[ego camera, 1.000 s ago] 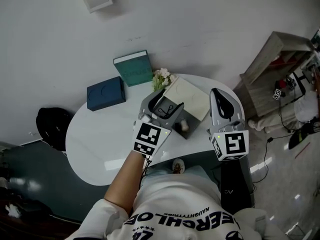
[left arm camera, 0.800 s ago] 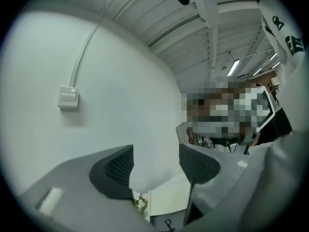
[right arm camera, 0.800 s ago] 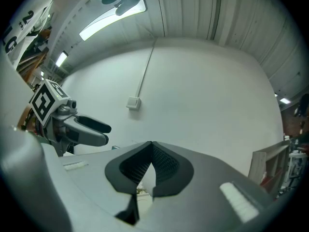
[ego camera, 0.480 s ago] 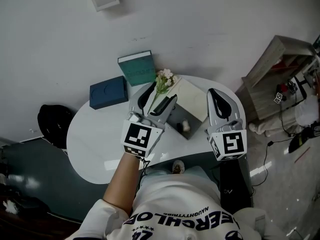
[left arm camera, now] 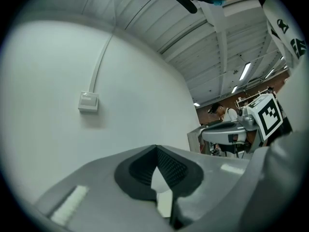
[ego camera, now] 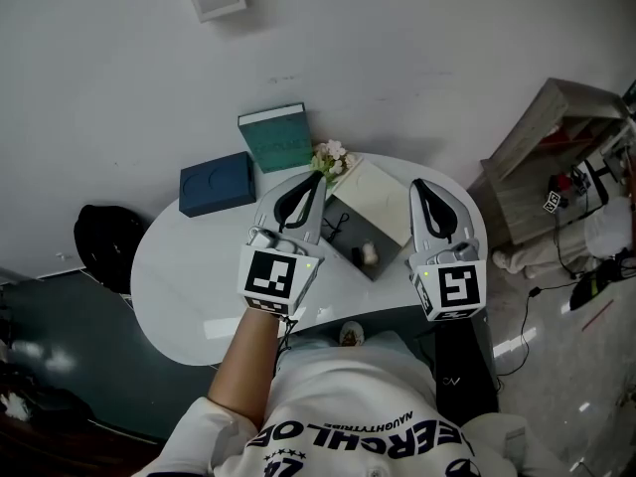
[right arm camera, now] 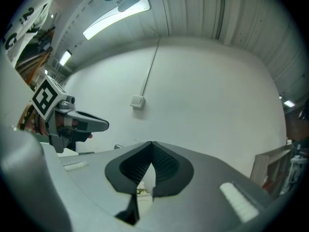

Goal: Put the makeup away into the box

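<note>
A dark open box with a cream lid leaning back lies on the white round table. Inside the box are a small pale makeup item and a thin black looped thing. My left gripper hangs above the box's left end, tilted up toward the wall, shut and empty. In the left gripper view its jaws meet with nothing between them. To the right of the box, my right gripper is also raised, and in its own view it is shut and empty.
A teal box and a navy box stand at the table's back left. A small bunch of white flowers sits behind the open box. A wooden shelf is on the right, a black bag on the left.
My left gripper has lifted away from the open box, swung left and up, and its jaws have gone from open to shut. The right gripper has hardly moved.
</note>
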`<state>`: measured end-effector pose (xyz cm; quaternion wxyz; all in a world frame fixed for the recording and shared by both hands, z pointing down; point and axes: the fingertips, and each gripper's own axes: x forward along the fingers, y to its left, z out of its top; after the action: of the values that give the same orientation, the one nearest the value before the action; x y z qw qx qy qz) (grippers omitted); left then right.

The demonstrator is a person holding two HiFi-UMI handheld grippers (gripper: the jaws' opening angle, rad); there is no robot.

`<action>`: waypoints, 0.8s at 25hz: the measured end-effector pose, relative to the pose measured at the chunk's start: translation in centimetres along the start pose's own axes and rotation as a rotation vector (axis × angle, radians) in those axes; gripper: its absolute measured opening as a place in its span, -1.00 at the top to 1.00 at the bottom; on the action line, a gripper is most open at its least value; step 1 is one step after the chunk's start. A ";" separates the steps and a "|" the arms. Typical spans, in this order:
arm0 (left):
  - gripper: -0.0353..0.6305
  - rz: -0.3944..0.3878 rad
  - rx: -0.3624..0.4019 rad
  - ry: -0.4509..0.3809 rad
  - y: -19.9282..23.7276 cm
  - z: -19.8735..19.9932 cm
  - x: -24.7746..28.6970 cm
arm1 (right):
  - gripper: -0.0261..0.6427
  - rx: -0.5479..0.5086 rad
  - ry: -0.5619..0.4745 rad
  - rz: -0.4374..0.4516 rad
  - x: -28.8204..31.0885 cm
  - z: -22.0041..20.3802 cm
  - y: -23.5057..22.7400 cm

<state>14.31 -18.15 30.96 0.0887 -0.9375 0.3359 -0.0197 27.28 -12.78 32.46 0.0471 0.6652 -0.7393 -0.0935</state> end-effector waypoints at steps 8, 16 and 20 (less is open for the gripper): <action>0.89 0.000 0.006 0.003 0.4 -0.2 -0.1 | 0.84 -0.042 0.030 0.006 0.4 -0.2 0.7; 0.89 -0.001 -0.005 -0.004 0.5 -0.4 -0.3 | 0.84 -0.054 0.028 0.006 0.7 0.0 0.7; 0.89 0.008 -0.008 0.001 0.8 -0.6 -0.4 | 0.84 -0.047 0.031 0.009 0.7 -0.1 1.1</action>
<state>13.38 -18.60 31.42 0.0847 -0.9365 0.3399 -0.0184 26.19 -13.36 32.70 0.0744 0.6620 -0.7391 -0.1003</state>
